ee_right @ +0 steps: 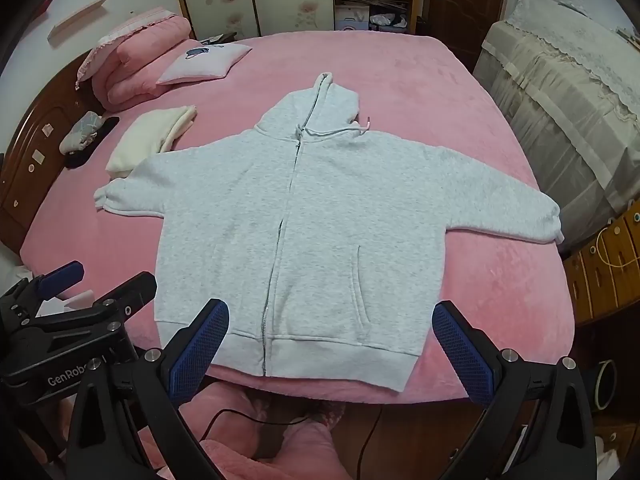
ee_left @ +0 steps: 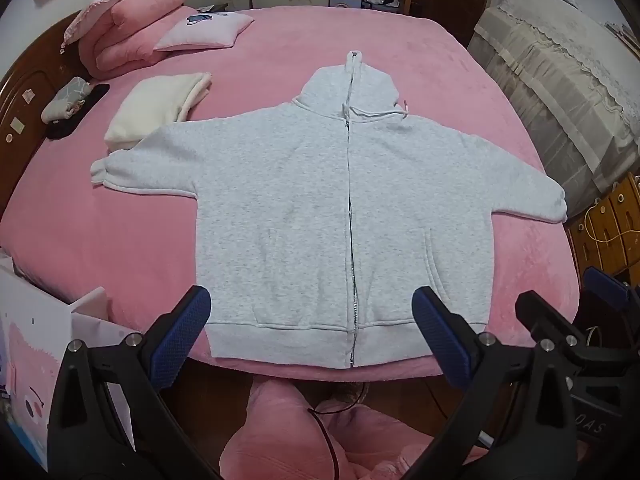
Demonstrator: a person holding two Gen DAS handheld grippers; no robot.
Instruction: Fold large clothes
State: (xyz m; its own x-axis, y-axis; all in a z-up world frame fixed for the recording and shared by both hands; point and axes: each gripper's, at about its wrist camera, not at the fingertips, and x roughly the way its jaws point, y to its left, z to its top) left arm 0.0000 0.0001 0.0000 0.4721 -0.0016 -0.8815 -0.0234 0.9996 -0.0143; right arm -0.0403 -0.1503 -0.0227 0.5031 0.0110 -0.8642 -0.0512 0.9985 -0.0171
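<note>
A light grey zip-up hoodie (ee_left: 320, 200) (ee_right: 312, 216) lies flat and face up on the pink bed (ee_left: 120, 232) (ee_right: 460, 92), zipped, hood away from me, both sleeves spread out sideways. Its hem runs along the near edge of the bed. My left gripper (ee_left: 310, 308) hangs open above the hem, near the zipper's lower end, with nothing between its blue pads. My right gripper (ee_right: 330, 322) hangs open above the hem's right half, also holding nothing. Each gripper shows at the edge of the other's view.
A folded cream garment (ee_left: 160, 108) (ee_right: 154, 140) lies by the hoodie's left sleeve. Pink folded bedding (ee_left: 132, 28) and a pillow (ee_left: 204, 30) sit at the headboard. A cloth-covered piece of furniture (ee_left: 560, 92) stands right of the bed, and a wooden cabinet (ee_left: 612, 224) stands nearer. A person's pink-clad legs (ee_left: 320, 432) are below.
</note>
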